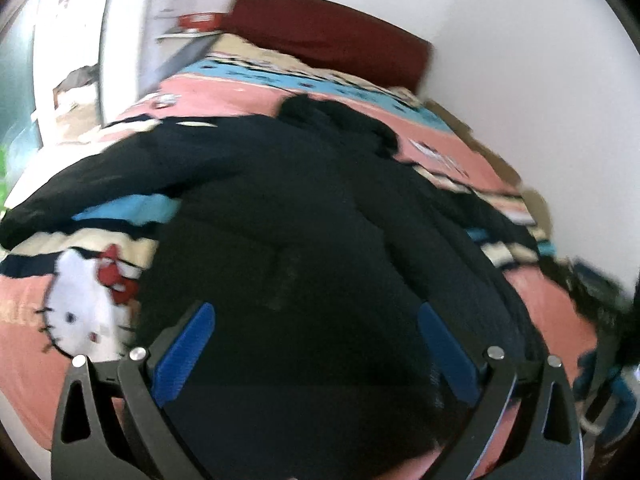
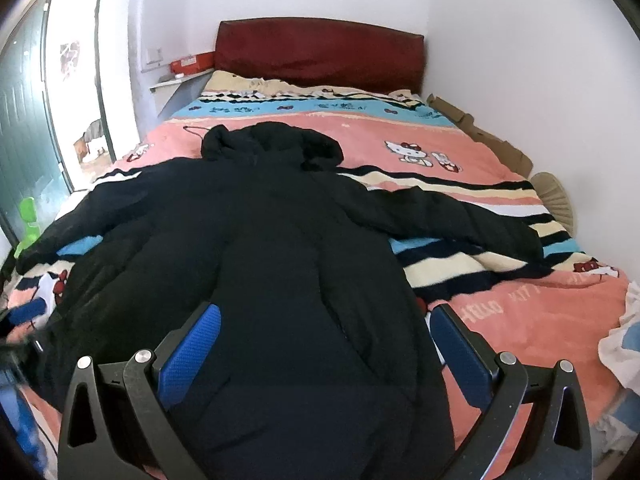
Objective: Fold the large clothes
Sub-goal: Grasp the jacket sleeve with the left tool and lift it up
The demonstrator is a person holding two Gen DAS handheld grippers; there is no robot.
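A large black hooded coat (image 2: 280, 240) lies spread flat on the bed, with its hood (image 2: 272, 142) toward the headboard. One sleeve (image 2: 460, 220) reaches right and the other (image 2: 100, 208) reaches left. My right gripper (image 2: 326, 312) hovers open over the coat's lower body, its blue pads (image 2: 188, 356) wide apart and holding nothing. The left wrist view is motion-blurred. There the same coat (image 1: 300, 220) fills the middle, and my left gripper (image 1: 315, 310) is open above its lower part, nothing between its fingers.
The bed has a pink, blue and cream striped cartoon-cat blanket (image 2: 520, 320) and a dark red headboard (image 2: 320, 50). Cardboard (image 2: 480, 136) and a fan (image 2: 554, 200) line the right wall. A shelf holding a red box (image 2: 192, 65) stands at the left, and white cloth (image 2: 624, 344) lies at the right.
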